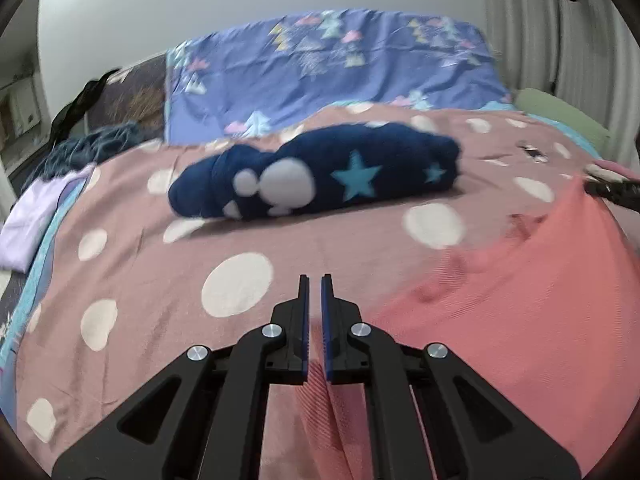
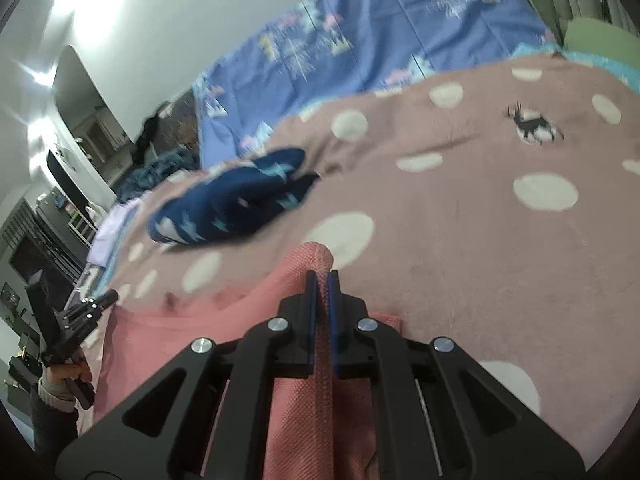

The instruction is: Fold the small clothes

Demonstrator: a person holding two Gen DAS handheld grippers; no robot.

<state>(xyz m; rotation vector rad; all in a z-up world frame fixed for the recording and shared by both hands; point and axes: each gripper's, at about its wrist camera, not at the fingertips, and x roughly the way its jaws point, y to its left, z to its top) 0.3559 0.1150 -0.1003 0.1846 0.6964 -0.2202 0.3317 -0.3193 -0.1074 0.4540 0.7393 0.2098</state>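
A pink ribbed garment (image 1: pixel 520 304) lies on the polka-dot blanket at the lower right of the left wrist view. My left gripper (image 1: pixel 316 280) is shut on its edge, with the cloth pinched deep between the blue pads. In the right wrist view my right gripper (image 2: pixel 322 276) is shut on another part of the pink garment (image 2: pixel 308 400), and a fold of it sticks up past the fingertips. The right gripper also shows at the right edge of the left wrist view (image 1: pixel 612 192). The left gripper appears at the lower left of the right wrist view (image 2: pixel 76 320).
A folded navy garment with stars (image 1: pixel 316 176) lies further back on the pink-brown dotted blanket (image 1: pixel 168 280); it also shows in the right wrist view (image 2: pixel 232 204). A purple patterned sheet (image 1: pixel 328 68) lies behind. A lilac cloth (image 1: pixel 28 224) is at the left edge, room furniture beyond.
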